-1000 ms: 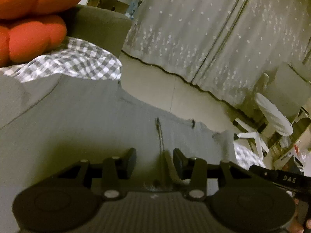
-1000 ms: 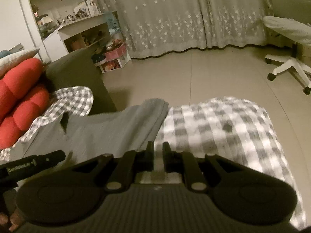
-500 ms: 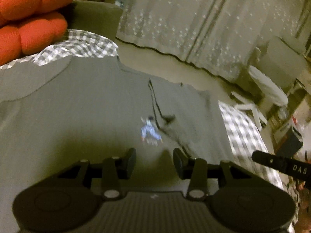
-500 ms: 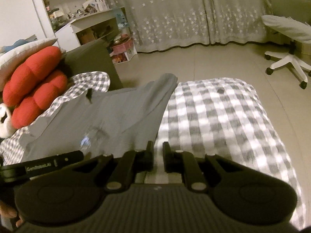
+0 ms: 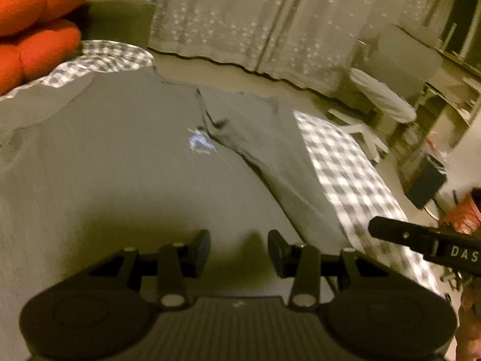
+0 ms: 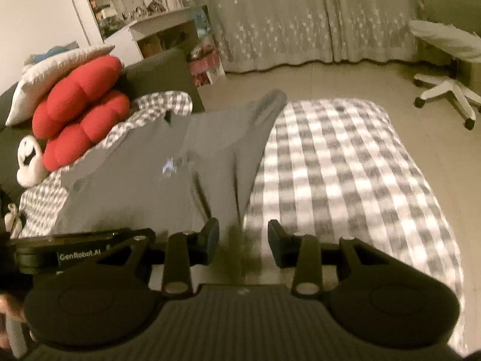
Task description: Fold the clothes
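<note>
Cloth this soft drapes and slides: your grey garment [image 5: 135, 165] lies spread on the checked bed cover [image 6: 345, 165], its right side doubled into a ridge. Take it by a hem or corner, pinching both layers. Your left gripper [image 5: 239, 251] and right gripper [image 6: 243, 239] hang at its near edge, jaws apart, holding nothing.

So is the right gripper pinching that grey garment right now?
No, the right gripper is open, with nothing between its fingers, above the grey garment edge.
</note>
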Demonstrator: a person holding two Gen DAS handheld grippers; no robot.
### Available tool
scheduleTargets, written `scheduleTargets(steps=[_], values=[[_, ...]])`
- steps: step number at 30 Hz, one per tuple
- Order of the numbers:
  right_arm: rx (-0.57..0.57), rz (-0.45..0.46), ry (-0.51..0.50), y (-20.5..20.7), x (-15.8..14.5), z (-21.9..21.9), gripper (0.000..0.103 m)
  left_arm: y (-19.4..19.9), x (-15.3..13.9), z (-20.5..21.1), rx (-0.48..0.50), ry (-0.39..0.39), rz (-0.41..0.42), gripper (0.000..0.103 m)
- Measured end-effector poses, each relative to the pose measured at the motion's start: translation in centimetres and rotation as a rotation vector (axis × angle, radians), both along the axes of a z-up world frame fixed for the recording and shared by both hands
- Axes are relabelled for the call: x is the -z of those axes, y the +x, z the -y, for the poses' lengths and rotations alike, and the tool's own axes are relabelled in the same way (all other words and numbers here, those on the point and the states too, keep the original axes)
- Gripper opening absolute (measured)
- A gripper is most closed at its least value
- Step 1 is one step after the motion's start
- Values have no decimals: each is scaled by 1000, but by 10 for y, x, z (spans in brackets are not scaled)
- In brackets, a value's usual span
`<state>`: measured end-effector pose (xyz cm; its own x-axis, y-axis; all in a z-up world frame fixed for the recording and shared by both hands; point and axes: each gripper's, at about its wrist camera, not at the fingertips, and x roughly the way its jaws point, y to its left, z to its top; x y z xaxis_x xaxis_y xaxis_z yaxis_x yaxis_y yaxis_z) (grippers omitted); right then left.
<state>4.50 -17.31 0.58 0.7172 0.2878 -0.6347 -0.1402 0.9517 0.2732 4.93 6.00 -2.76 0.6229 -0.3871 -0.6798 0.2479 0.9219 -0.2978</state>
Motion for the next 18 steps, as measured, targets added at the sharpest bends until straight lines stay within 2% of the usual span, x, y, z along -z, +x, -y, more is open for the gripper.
scheduleTargets(steps=[5, 10, 12, 18], values=[[-12, -64, -29, -25, 8, 5, 40, -15, 4, 3, 134, -47, 0, 41], [-11, -127, -34, -49, 17, 9, 40, -28, 8, 7, 266, -69, 23, 29], [-8, -145, -44, -57, 20, 9, 40, -33, 9, 9, 307, -67, 33, 29], [-6, -158, -67, -73, 23, 5, 40, -45, 13, 14, 425, -68, 45, 19]])
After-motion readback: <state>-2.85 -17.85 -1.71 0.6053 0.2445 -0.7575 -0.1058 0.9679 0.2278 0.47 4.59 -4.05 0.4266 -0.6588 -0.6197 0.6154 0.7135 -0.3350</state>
